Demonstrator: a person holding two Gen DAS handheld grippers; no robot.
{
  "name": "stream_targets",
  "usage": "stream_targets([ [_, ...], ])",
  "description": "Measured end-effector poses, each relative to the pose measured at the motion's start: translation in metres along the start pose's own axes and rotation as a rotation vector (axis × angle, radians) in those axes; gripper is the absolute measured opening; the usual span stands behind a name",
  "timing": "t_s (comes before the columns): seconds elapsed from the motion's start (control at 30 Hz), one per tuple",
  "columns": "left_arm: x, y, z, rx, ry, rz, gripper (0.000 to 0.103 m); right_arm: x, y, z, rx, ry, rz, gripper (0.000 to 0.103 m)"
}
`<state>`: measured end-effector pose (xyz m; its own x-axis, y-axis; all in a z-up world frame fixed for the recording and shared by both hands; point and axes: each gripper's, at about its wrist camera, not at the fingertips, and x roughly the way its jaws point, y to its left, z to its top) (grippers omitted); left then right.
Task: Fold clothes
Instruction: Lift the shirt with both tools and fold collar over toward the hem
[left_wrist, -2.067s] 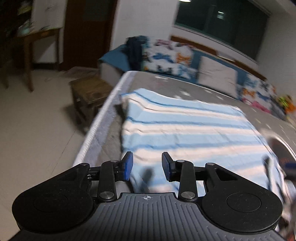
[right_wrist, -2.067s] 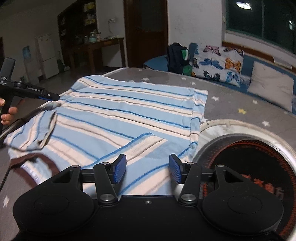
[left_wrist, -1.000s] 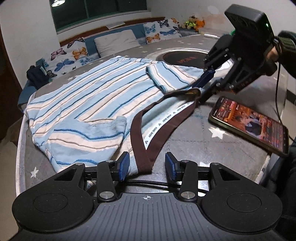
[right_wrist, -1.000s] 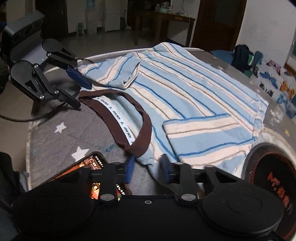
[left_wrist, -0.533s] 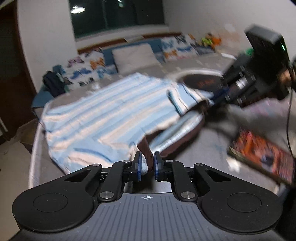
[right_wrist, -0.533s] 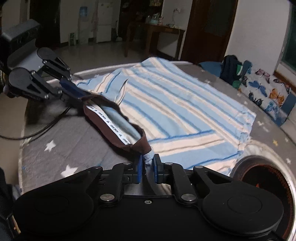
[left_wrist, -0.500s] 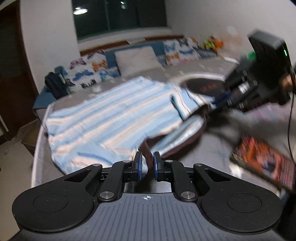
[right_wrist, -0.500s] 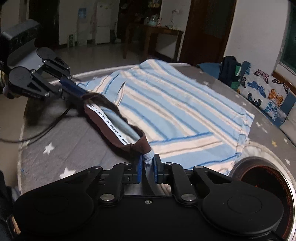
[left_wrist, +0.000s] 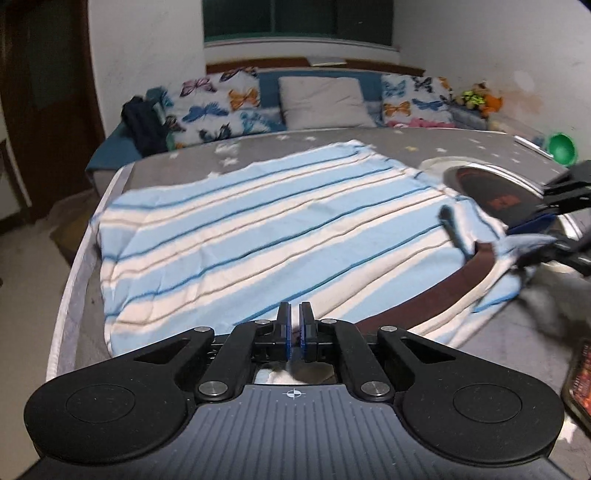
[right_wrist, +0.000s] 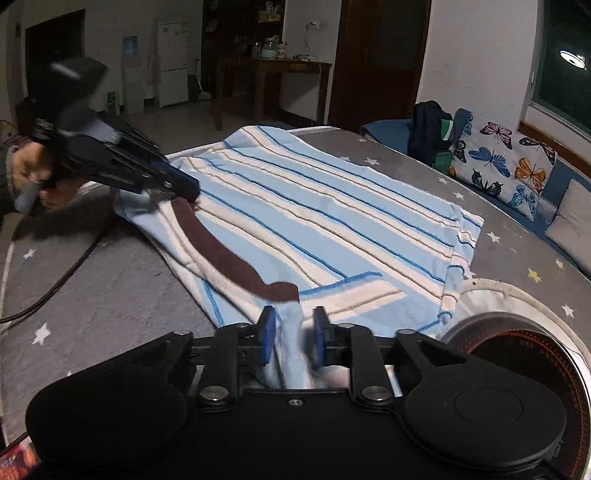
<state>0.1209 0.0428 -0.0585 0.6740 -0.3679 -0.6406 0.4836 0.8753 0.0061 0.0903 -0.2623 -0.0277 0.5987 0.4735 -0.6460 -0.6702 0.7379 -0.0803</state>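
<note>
A light-blue, white-striped shirt lies flat on the grey star-print bed. Its brown collar band stretches between my two grippers. In the left wrist view my left gripper is shut on the shirt's neck edge at the near side; in the right wrist view it pinches the collar's far end, a hand behind it. My right gripper has its jaws opening. A fold of light-blue cloth stands loose between the pads, which do not press on it.
A round dark-red mat lies on the bed beside the shirt. A lit phone sits at the near right. Butterfly pillows and a dark bag line the far side. A black cable trails off the bed's edge.
Both grippers closed on the neckline and drew the collar band out straight between them. The right gripper's jaws have since parted from the cloth. The left gripper stays shut and has swung sideways.
</note>
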Motion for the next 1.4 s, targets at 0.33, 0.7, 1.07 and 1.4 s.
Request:
stream_targets([
  [0.33, -0.038, -0.003, -0.010, 0.022, -0.099, -0.008, 0.042, 0.005, -0.005, -0.011, 0.015, 0.049, -0.018, 0.038],
  [0.7, -0.091, 0.002, -0.046, 0.024, -0.160, 0.053, 0.068, -0.003, -0.003, -0.009, 0.008, 0.047, -0.033, 0.036],
  [1.07, -0.080, 0.006, -0.047, 0.002, -0.126, 0.004, 0.016, -0.002, 0.006, -0.013, -0.019, 0.060, -0.021, 0.018],
  [1.4, -0.150, -0.018, -0.062, -0.026, -0.287, 0.001, 0.011, -0.041, 0.030, -0.020, -0.004, -0.028, -0.060, 0.008],
])
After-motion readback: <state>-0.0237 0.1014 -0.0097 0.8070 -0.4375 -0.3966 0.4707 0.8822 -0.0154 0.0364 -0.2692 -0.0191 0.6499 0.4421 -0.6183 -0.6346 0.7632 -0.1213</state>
